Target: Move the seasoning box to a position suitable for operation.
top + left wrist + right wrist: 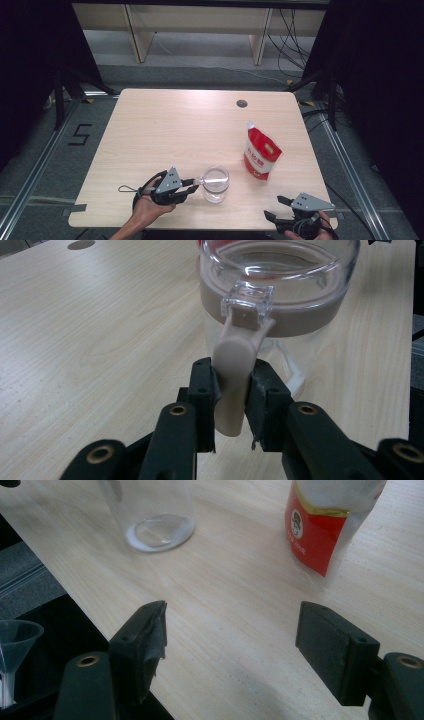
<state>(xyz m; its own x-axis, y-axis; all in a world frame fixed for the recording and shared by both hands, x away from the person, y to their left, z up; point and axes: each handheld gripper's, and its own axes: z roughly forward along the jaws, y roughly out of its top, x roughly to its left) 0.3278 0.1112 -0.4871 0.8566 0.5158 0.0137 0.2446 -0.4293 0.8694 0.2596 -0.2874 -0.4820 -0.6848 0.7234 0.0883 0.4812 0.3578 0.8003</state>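
The jar's latch tab [233, 385] sits pinched inside the left gripper [232, 390].

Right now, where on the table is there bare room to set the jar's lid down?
The whole left and far half of the table is bare, from the left edge to the cable hole. Tighter: the front strip, where the left gripper clamps the latch tab of the jar, with the red pouch and open right gripper nearby.

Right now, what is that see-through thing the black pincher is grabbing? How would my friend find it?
Look at the near edge of the wooden table, left of the red and white pouch. There stands a clear glass jar with a beige lid clasp, which the left gripper pinches. Nothing else there is see-through.
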